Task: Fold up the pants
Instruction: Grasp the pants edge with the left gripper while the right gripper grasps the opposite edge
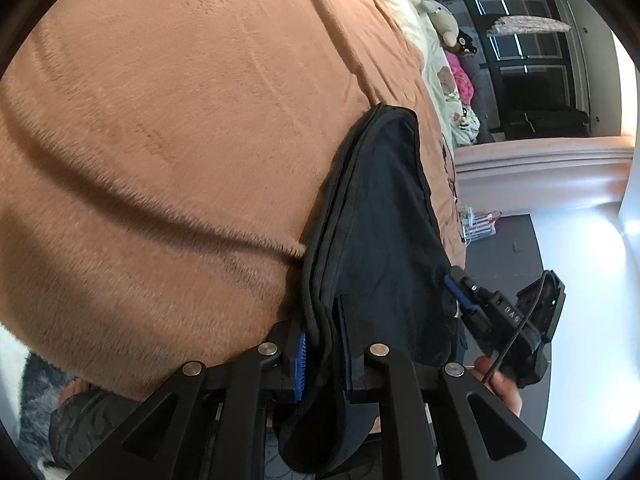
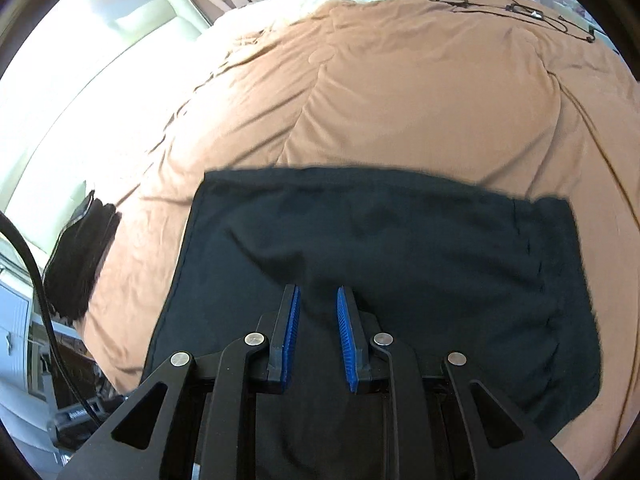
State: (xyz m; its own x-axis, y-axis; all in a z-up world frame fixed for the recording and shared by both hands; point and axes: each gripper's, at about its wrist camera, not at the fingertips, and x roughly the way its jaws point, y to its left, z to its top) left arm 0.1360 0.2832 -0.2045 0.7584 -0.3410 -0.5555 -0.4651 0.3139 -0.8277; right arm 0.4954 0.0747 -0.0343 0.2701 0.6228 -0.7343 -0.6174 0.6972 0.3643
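Left wrist view first: the left gripper (image 1: 322,354) sits at the bottom middle of the frame with its jaws pinched narrow on a thick bunched edge of the black pants (image 1: 376,216). You can see several layers of fabric squeezed between the blue pads (image 1: 301,364). From there the pants run up toward the middle of the frame, lying over the fuzzy tan blanket (image 1: 160,140) that fills the whole left side. At lower right the right gripper (image 1: 454,282) pokes into the far edge of the cloth, a hand (image 1: 502,384) behind it.

Right wrist view: the pants (image 2: 400,248) are spread flat across the middle and lower frame on the tan blanket (image 2: 400,92). The right gripper (image 2: 318,320) is at bottom centre, jaws narrow with a gap showing between the blue pads (image 2: 346,340). Dark cloth lies under them, but I can't tell if any is actually pinched.
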